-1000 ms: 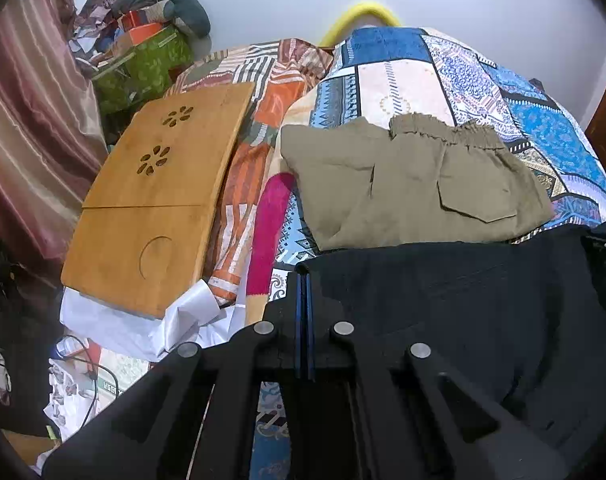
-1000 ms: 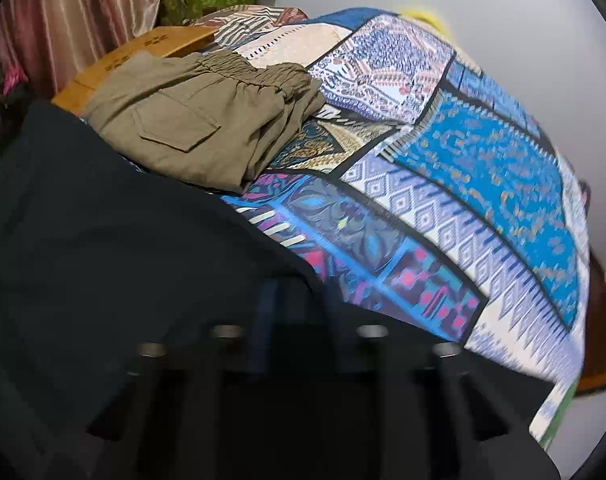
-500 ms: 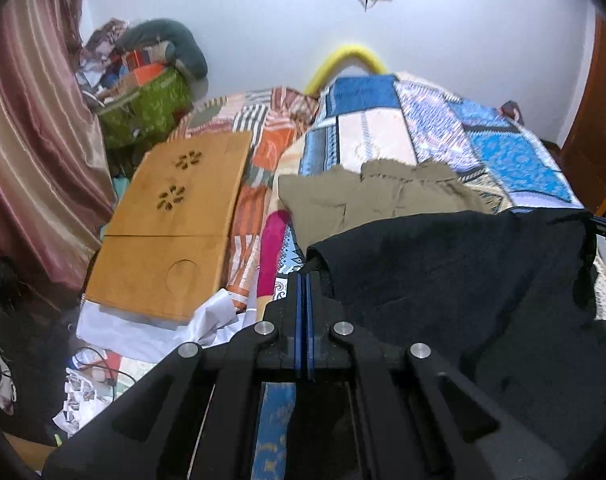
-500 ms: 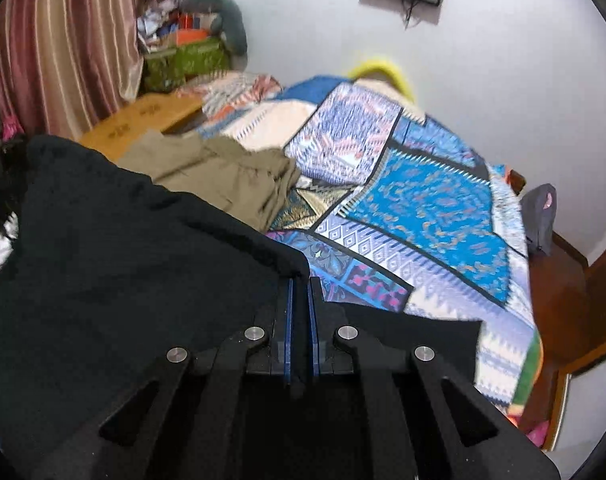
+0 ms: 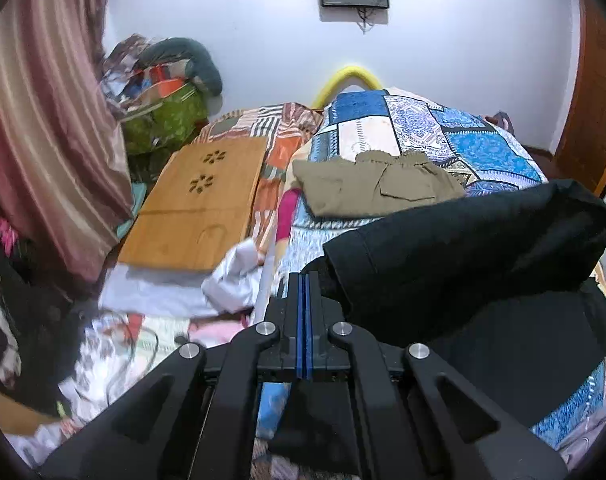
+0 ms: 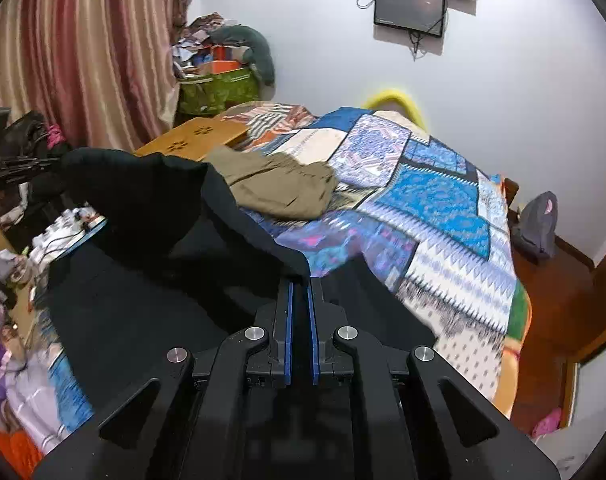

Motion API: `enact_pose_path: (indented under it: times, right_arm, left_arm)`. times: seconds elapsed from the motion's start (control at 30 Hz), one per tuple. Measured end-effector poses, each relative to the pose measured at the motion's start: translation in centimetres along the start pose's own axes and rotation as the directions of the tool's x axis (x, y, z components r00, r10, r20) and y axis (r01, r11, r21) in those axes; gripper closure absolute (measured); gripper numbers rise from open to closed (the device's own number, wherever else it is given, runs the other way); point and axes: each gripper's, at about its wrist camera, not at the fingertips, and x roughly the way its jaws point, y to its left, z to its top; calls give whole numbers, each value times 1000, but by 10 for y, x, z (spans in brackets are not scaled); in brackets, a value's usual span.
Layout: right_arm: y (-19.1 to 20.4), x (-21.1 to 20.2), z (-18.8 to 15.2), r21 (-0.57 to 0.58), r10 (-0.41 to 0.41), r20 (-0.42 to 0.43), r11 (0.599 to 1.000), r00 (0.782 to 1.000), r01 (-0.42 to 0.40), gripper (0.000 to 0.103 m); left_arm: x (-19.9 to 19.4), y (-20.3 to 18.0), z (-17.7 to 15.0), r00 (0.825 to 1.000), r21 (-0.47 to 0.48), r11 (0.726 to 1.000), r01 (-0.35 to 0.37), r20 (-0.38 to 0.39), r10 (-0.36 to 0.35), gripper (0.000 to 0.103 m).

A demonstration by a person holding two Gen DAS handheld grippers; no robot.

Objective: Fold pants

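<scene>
Left gripper (image 5: 305, 280) clamped on black pants (image 5: 463, 248), right gripper (image 6: 300, 284) pinching the same pants (image 6: 151, 216), cloth lifted and stretched between them above the near bed (image 6: 435, 200), folded khaki pants (image 5: 375, 184) farther back.

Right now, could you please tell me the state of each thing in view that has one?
Left claw: shut on the black pants.
Right claw: shut on the black pants.
Black pants: lifted, hanging between both claws.
Khaki pants: folded, lying on the bed.
Wall screen: off.
</scene>
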Motion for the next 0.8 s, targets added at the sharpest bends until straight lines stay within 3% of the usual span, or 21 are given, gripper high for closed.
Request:
enact_pose_path:
  times: [0.3, 0.4, 0.7, 0.8]
  right_arm:
    - [38, -14, -62, -15, 71, -54, 997, 996, -72, 97]
    - [52, -14, -80, -32, 53, -70, 998, 996, -55, 97]
    - [54, -9, -108, 38, 51, -119, 998, 992, -46, 94]
    - [51, -13, -116, 60, 37, -141, 998, 989, -29, 87]
  left_arm:
    - [-19, 23, -78, 1000, -131, 991, 2, -23, -6, 103]
    - [-13, 26, -103, 998, -171, 985, 7, -58, -17, 103]
    - [17, 25, -152, 982, -163, 985, -59, -186, 28, 103]
    - [25, 27, -159, 972, -165, 984, -67, -232, 28, 103]
